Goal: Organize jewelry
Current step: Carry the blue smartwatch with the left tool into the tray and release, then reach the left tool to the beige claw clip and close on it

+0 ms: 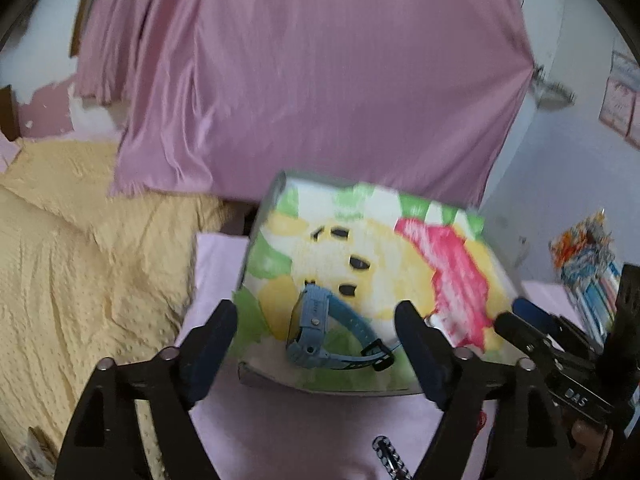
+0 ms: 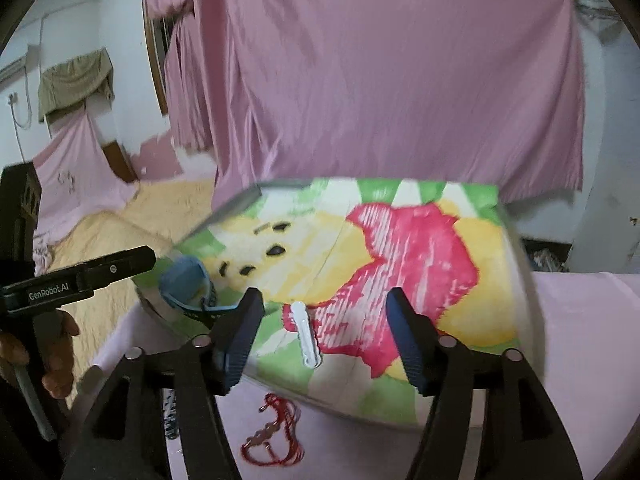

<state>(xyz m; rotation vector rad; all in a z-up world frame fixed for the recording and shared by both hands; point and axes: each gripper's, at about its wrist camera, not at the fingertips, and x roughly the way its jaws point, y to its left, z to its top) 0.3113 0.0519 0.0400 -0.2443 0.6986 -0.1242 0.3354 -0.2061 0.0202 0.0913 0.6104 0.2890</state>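
Observation:
A shallow box (image 1: pixel 400 256) printed with a yellow bear in a red shirt lies on the pink cloth; it also shows in the right wrist view (image 2: pixel 460 280). A blue watch (image 1: pixel 320 328) lies in its near left corner, between the open, empty fingers of my left gripper (image 1: pixel 316 320); it also shows in the right wrist view (image 2: pixel 186 280). A white hair clip (image 2: pixel 306 334) lies in the box between the open fingers of my right gripper (image 2: pixel 324 308). A red cord bracelet (image 2: pixel 276 436) and a silver chain (image 1: pixel 390 456) lie on the cloth in front of the box.
A yellow quilted blanket (image 1: pixel 72 260) covers the bed to the left. A pink curtain (image 1: pixel 320 72) hangs behind the box. Colourful packets (image 1: pixel 588 256) stand at the right. My right gripper (image 1: pixel 560 344) shows at the right of the left wrist view.

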